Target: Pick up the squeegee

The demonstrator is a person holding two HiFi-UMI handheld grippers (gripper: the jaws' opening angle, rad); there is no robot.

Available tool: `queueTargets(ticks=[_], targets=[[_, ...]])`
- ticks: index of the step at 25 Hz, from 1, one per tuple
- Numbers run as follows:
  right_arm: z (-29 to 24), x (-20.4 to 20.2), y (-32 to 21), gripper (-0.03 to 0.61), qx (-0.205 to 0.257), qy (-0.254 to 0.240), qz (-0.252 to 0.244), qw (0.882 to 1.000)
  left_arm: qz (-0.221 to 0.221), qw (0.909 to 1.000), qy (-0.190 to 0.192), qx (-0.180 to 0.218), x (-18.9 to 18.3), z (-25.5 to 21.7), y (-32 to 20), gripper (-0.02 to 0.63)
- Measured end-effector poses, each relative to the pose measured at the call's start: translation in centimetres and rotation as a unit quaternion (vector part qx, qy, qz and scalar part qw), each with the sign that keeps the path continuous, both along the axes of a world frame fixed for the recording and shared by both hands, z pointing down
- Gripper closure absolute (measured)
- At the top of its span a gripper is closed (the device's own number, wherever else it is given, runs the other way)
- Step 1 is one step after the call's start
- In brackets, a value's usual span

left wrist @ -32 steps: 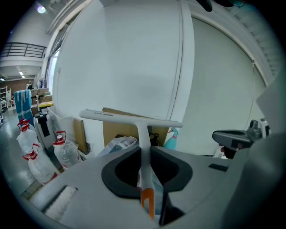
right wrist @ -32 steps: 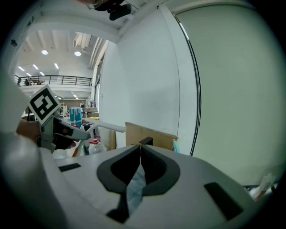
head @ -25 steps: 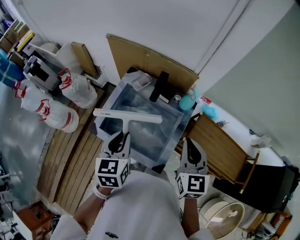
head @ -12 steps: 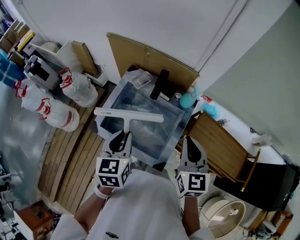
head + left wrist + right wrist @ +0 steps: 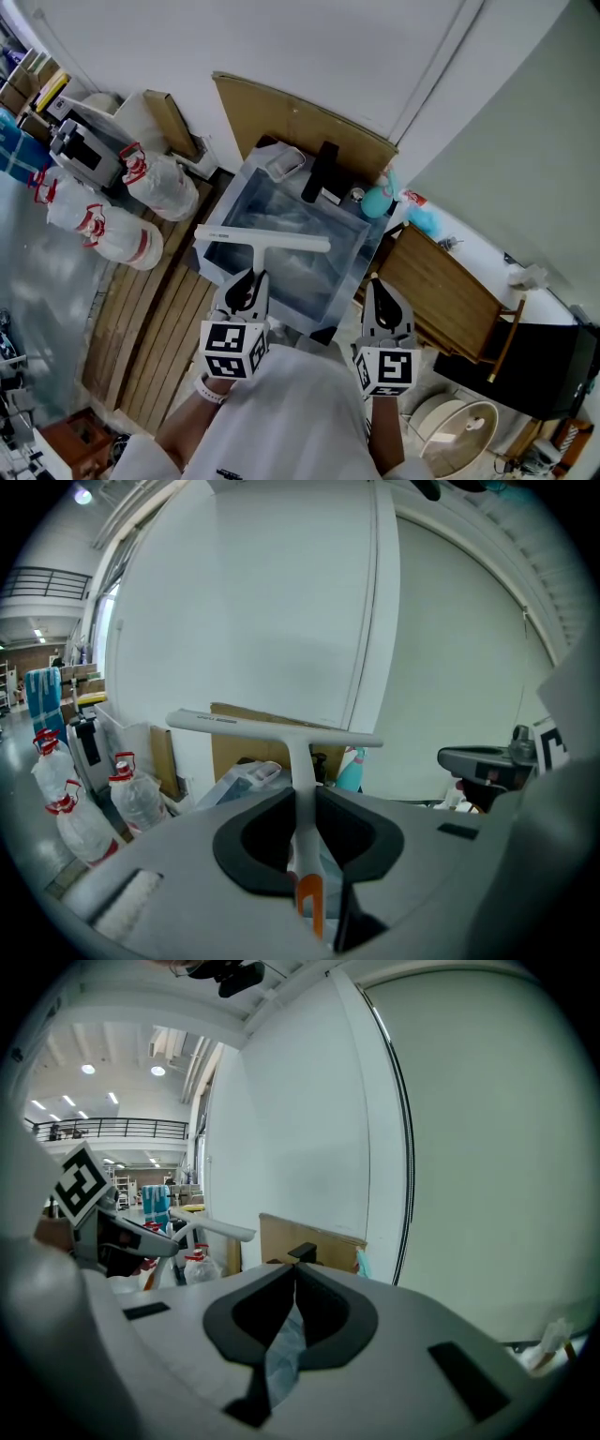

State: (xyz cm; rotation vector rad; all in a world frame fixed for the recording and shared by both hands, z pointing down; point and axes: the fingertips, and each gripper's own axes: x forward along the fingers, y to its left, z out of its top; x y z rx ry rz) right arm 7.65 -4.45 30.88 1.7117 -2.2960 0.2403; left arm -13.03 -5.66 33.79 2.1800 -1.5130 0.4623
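The white squeegee (image 5: 262, 238) hangs in the air over a clear plastic bin (image 5: 328, 286), its long blade level and crosswise. My left gripper (image 5: 246, 281) is shut on its handle, just above an orange part of it. In the left gripper view the squeegee's blade (image 5: 272, 728) stands above the jaws and my left gripper (image 5: 305, 794) pinches the thin stem. My right gripper (image 5: 382, 298) hovers to the right of the bin's near corner. In its own view my right gripper (image 5: 294, 1269) is shut with nothing between the tips. The squeegee (image 5: 220, 1229) shows at that view's left.
A cardboard sheet (image 5: 300, 122) leans on the white wall behind the bin. Large water bottles (image 5: 122, 234) and boxes stand at the left by a wooden pallet (image 5: 150, 319). A wooden table (image 5: 450, 300) is at the right, with a teal bottle (image 5: 375, 200) beside the bin.
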Motion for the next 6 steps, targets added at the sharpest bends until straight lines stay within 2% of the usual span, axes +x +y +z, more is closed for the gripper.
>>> queueTargets(ticks=[6], targets=[[-0.45, -0.86, -0.32, 0.572, 0.010, -0.005, -0.004, 1.000, 0.005, 1.0000, -0.002, 0.003, -0.02, -0.07, -0.26, 0.548]])
